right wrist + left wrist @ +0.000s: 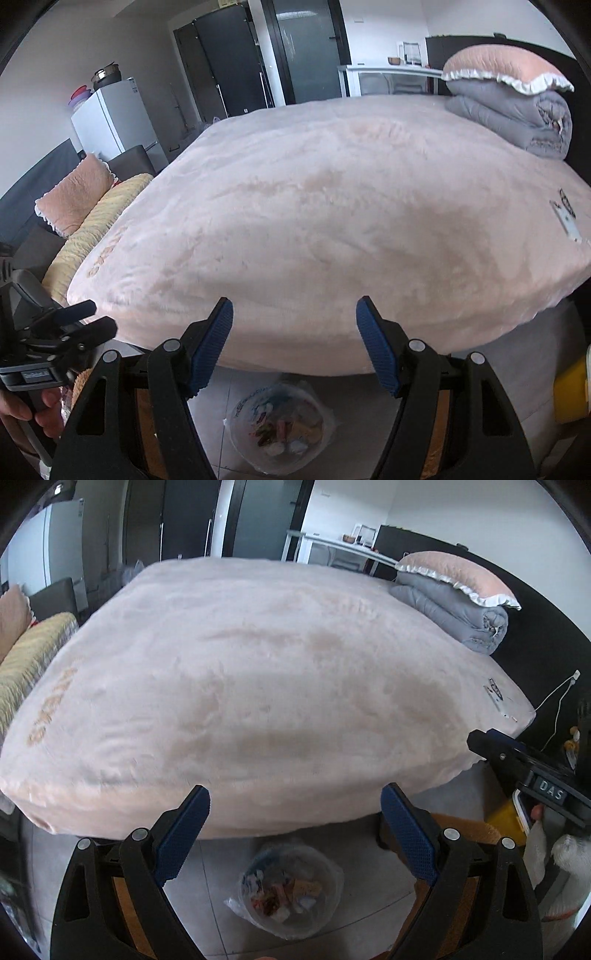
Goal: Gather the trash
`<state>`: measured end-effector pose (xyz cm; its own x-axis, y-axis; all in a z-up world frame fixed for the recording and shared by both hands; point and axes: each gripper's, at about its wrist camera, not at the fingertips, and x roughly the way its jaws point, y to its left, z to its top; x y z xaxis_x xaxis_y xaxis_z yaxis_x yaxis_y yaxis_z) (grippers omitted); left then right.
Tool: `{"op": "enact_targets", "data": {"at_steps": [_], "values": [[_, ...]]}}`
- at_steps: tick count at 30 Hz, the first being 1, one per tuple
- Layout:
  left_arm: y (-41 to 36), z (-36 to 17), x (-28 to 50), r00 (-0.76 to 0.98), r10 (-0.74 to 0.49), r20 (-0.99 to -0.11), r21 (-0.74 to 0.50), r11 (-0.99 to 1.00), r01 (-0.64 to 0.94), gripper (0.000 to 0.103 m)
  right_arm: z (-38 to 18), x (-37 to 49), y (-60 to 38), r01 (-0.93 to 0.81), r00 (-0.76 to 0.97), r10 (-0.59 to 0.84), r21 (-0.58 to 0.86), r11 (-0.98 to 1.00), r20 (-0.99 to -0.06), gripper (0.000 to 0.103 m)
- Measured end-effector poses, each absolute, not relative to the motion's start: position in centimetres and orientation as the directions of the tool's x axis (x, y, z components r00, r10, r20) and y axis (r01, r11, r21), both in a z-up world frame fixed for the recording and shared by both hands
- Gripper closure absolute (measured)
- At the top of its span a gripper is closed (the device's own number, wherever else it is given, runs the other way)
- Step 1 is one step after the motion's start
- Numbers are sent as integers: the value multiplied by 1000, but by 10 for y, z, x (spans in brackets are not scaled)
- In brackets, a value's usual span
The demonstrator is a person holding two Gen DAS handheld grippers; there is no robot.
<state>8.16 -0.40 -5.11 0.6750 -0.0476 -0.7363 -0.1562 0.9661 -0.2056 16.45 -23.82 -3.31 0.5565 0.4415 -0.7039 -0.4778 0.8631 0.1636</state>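
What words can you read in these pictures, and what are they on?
"DAS": white letters on a black label on the right gripper, seen in the left wrist view.
Tan lettering along the pink bed cover: too blurred to read.
Small label on the left gripper: too small to read.
Print on the trash bag in the bin: too blurred.

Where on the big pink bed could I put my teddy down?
Almost anywhere: the pink blanket is bare from the folded grey quilt at the far right corner across to the yellow cushion off its left edge. That quilt corner, topped by a frilled pillow, is crowded. The floor below holds a full trash bin.
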Motion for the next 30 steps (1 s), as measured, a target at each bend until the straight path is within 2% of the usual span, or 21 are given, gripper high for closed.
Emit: {"op": "enact_targets", "data": {"at_steps": [7,15,30], "values": [[-3,-30,71,710,-18,-704,-157,979,-131,11,-18,167,-226,-506,579,428,106,856,-693,34],[0,-20,60,735,-19,-678,-164,978,-126,11,-1,160,-218,-523,604,419,60,850,-678,34],[15,-10,59,739,9,-674,-153,977,-151,11,11,156,-209,-525,623,409,31,850,-667,34]]}}
